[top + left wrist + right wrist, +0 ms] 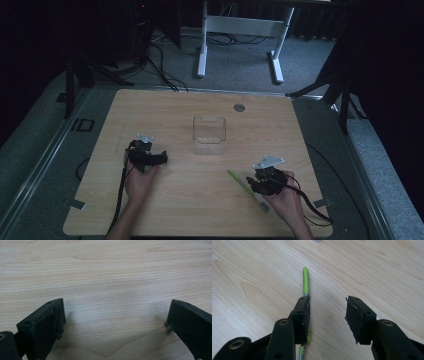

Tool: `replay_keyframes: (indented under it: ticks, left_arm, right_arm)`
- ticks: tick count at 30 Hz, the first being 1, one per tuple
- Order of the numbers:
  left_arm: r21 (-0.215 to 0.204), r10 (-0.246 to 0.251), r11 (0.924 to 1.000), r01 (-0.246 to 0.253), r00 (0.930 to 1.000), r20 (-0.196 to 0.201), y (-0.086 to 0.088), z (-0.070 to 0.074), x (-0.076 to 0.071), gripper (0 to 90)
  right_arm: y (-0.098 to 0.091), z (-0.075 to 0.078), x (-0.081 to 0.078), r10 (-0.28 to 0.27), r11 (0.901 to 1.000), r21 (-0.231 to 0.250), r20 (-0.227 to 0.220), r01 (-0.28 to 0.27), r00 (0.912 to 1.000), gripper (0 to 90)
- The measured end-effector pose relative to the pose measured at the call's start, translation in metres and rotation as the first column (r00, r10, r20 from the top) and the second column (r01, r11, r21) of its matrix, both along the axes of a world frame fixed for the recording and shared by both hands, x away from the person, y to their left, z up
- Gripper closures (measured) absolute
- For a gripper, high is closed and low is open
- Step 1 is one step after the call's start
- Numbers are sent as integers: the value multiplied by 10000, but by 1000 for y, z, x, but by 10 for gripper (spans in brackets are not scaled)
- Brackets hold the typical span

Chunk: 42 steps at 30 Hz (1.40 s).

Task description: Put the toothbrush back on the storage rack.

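right tool [327, 312] open beside green toothbrush [305, 281]

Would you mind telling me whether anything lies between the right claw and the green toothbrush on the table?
Nothing visible does. The right claw stands open directly over the green toothbrush, whose handle passes under one finger rather than between the two. Only bare table surrounds it.
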<state>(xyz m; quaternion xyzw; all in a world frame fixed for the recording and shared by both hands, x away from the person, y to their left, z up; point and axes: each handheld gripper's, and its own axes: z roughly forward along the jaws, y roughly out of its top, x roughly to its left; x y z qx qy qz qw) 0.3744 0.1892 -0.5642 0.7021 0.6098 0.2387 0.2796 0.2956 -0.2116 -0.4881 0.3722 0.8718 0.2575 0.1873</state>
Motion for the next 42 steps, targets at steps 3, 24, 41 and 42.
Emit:
replay_keyframes:
  ticks: [3,24,41,42]
  left_arm:
    - [1,-5,10000,5,10000,7,0,0,0,23]
    - [2,-6,10000,6,10000,7,0,0,0,24]
    - [6,-10,10000,10,10000,-2,0,0,0,24]
    - [7,-10,10000,10,10000,-2,0,0,0,24]
  right_arm:
    - [1,-1,0,1,10000,-33,-74,-2,10000,542]
    - [5,-8,3,51,9991,-406,-541,-73,9985,547]
    - [5,-11,6,134,9988,-462,-958,-179,9953,551]
    - [5,-12,6,141,9987,-471,-979,-188,9951,550]
